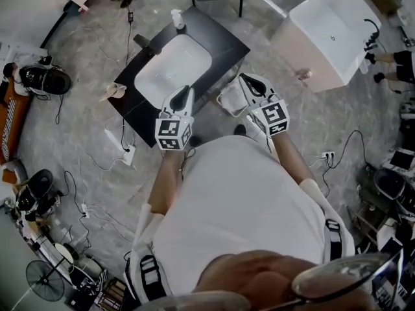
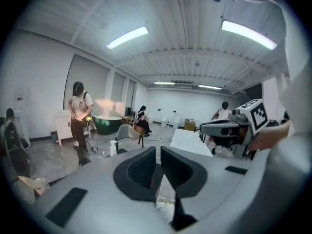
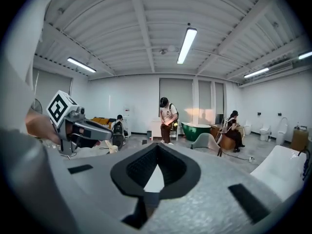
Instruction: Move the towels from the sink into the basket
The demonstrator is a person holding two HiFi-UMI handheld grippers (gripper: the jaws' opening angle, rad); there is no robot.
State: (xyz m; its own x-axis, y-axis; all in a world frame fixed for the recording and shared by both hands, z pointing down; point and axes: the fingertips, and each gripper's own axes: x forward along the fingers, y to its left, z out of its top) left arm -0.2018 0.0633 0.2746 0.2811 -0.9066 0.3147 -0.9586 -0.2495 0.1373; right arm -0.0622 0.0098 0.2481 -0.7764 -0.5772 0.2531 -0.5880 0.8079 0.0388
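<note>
In the head view both grippers are held high, close under the camera, above the front edge of a black counter (image 1: 224, 41). Its white sink (image 1: 174, 69) shows a bare bowl; I see no towel in it. My left gripper (image 1: 186, 92) is shut and holds nothing. My right gripper (image 1: 246, 79) is shut too, over a white basket (image 1: 231, 101) on the floor beside the counter. The basket's contents look pale; I cannot make out towels. In the left gripper view the jaws of the left gripper (image 2: 158, 152) nearly touch. In the right gripper view the tips of the right gripper (image 3: 157, 147) meet.
A soap bottle (image 1: 176, 18) stands at the counter's far edge. A white bathtub (image 1: 327, 34) sits to the right. Cables and a power strip (image 1: 128, 154) lie on the floor to the left. Other people (image 3: 166, 118) stand or sit farther back in the room.
</note>
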